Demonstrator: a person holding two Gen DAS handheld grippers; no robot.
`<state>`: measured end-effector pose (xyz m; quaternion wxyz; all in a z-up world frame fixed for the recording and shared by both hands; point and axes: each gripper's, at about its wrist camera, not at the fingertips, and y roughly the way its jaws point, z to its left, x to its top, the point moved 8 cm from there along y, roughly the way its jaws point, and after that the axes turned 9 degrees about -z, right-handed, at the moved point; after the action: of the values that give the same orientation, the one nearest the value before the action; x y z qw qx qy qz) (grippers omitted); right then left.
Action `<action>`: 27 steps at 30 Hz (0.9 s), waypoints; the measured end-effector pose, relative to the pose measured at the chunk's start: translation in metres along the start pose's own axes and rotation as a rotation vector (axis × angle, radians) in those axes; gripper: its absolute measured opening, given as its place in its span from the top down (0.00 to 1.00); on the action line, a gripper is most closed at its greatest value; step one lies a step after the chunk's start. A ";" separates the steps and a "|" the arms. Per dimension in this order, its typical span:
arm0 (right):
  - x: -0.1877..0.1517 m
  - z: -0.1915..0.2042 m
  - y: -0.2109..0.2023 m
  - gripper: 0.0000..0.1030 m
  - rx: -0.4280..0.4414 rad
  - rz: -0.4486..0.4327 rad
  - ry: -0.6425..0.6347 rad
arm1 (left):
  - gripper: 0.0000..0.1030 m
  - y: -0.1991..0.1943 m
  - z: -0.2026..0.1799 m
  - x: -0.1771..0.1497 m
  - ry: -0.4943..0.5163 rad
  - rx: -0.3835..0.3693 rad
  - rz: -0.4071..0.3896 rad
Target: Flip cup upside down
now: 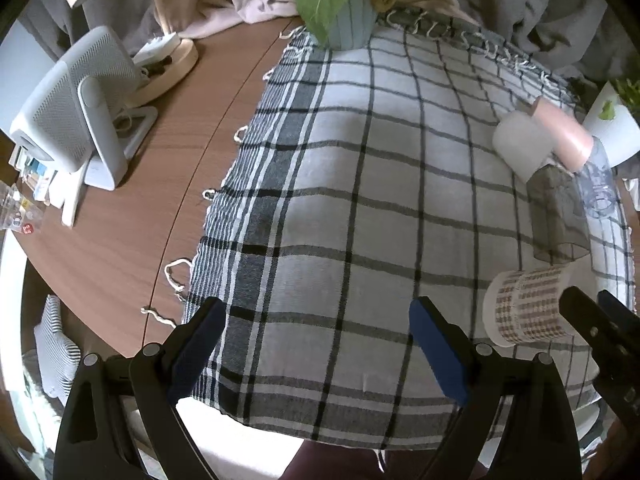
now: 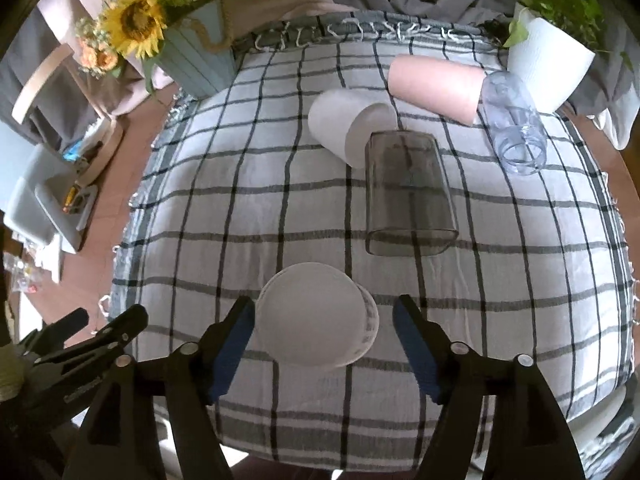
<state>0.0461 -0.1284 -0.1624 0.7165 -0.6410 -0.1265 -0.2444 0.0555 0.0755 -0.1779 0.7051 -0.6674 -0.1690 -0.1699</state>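
A white cup with a houndstooth band (image 2: 316, 316) lies on its side on the checked cloth (image 2: 248, 208), its flat base facing my right gripper (image 2: 323, 322). That gripper is open, one finger on each side of the cup, not touching it. In the left wrist view the same cup (image 1: 524, 306) lies at the right, with the right gripper's fingers (image 1: 588, 320) at its end. My left gripper (image 1: 316, 320) is open and empty over the cloth's front part, left of the cup.
A dark smoky glass (image 2: 408, 192), a white cup (image 2: 352, 124), a pink cup (image 2: 436, 84) and a clear plastic cup (image 2: 514, 124) lie behind. A sunflower pot (image 2: 200, 56) stands back left, a white plant pot (image 2: 548, 64) back right. A fan (image 1: 76, 108) stands on the wooden table.
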 end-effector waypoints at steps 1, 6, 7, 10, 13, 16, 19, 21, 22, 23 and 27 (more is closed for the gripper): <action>0.000 0.000 -0.006 0.27 0.000 -0.008 -0.002 | 0.08 -0.005 -0.002 0.001 0.005 0.000 -0.012; 0.006 -0.006 -0.046 0.19 0.017 -0.092 0.001 | 0.08 -0.034 -0.014 0.009 0.047 0.007 -0.091; 0.007 -0.008 -0.052 0.18 0.016 -0.108 0.003 | 0.08 -0.040 -0.019 0.011 0.055 0.005 -0.107; 0.012 -0.021 -0.075 0.16 -0.001 -0.165 0.013 | 0.05 -0.058 -0.028 0.012 0.060 -0.010 -0.140; 0.016 -0.034 -0.097 0.13 -0.017 -0.210 0.030 | 0.04 -0.076 -0.039 0.013 0.063 -0.033 -0.174; 0.017 -0.044 -0.115 0.09 -0.025 -0.238 0.046 | 0.01 -0.092 -0.048 0.014 0.080 -0.027 -0.223; 0.016 -0.052 -0.127 0.06 -0.039 -0.254 0.056 | 0.01 -0.104 -0.051 0.014 0.087 -0.022 -0.260; 0.015 -0.055 -0.135 0.04 -0.049 -0.260 0.059 | 0.01 -0.110 -0.053 0.014 0.089 -0.023 -0.267; 0.013 -0.057 -0.138 0.04 -0.052 -0.262 0.061 | 0.01 -0.112 -0.054 0.013 0.088 -0.031 -0.270; 0.011 -0.058 -0.141 0.03 -0.056 -0.262 0.065 | 0.01 -0.115 -0.055 0.013 0.086 -0.036 -0.274; 0.005 -0.061 -0.147 0.02 -0.071 -0.263 0.056 | 0.00 -0.123 -0.059 0.010 0.103 -0.026 -0.297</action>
<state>-0.0329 -0.1976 -0.0424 0.6584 -0.6368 -0.1804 -0.3583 0.0080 0.0104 -0.0677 0.6711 -0.6346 -0.2275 -0.3084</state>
